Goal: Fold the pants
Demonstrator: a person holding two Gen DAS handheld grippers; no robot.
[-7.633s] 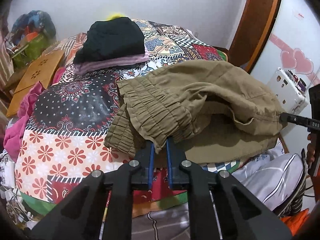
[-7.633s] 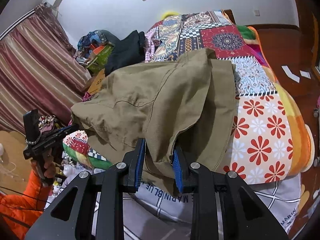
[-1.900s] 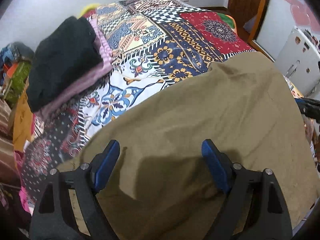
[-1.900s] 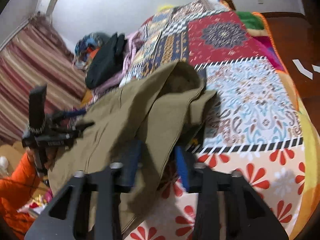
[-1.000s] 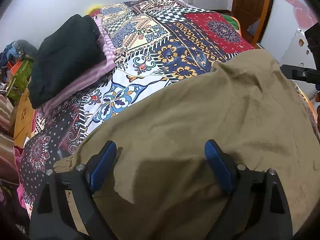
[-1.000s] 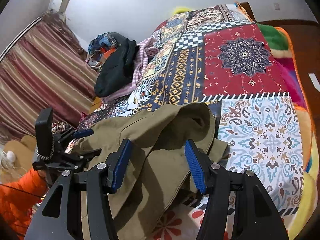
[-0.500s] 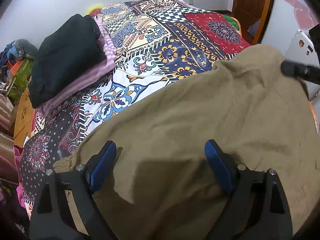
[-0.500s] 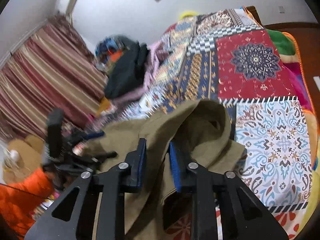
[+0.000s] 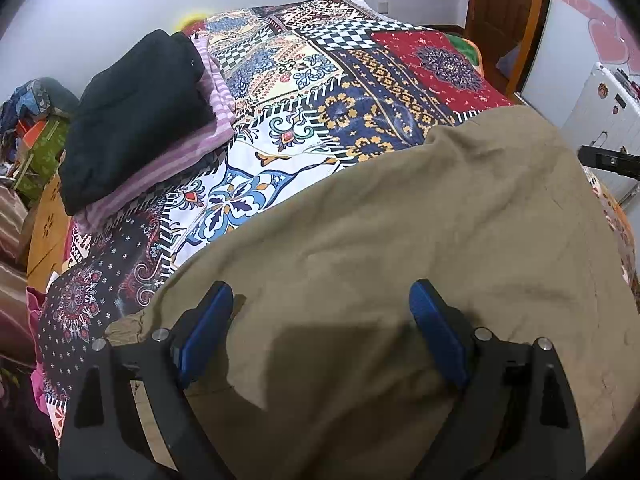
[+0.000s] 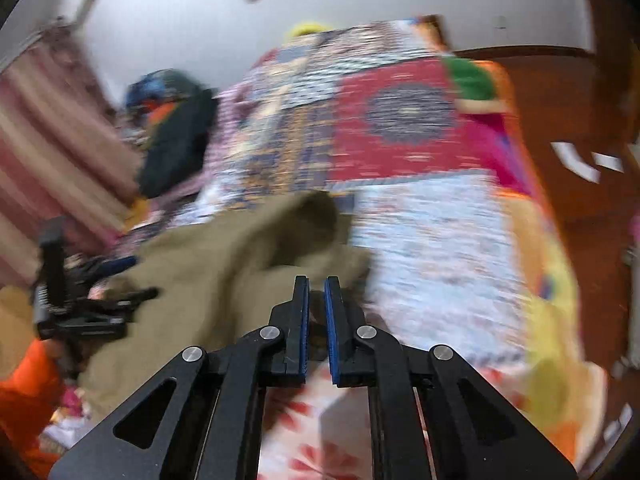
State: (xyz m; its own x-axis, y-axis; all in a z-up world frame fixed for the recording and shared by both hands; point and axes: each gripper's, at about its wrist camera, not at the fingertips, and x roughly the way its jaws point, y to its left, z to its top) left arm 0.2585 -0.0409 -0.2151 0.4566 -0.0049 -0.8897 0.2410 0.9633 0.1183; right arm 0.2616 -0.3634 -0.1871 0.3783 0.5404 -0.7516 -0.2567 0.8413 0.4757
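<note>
Pants [image 9: 400, 240] of olive-brown cloth lie spread over the near part of the bed [image 9: 360, 92], draped across its patchwork quilt and reaching toward the right edge. In the left wrist view the left gripper [image 9: 320, 320] hovers just above the cloth with its blue pads [image 9: 208, 320] standing wide apart, nothing pressed between them; its shadow falls on the fabric below.

The right wrist view is heavily blurred. The right gripper [image 10: 316, 320] has its two blue pads drawn together to a narrow slit. A fold of the pants [image 10: 224, 272] sits bunched just ahead of the fingertips, and some brownish cloth shows in the slit (whether it is truly pinched there cannot be told through the blur). The same view shows the left gripper [image 10: 120, 276] at the left side over the cloth, with an orange sleeve [image 10: 24, 392] beneath it.

Toward the far left corner of the bed a stack of folded clothes [image 9: 140, 120] rests on the quilt, a black garment on top of a pink striped one, well apart from the pants. Beyond the right edge stands a white appliance [image 9: 600, 120], and a wooden door [image 9: 504, 20] is at the far right.
</note>
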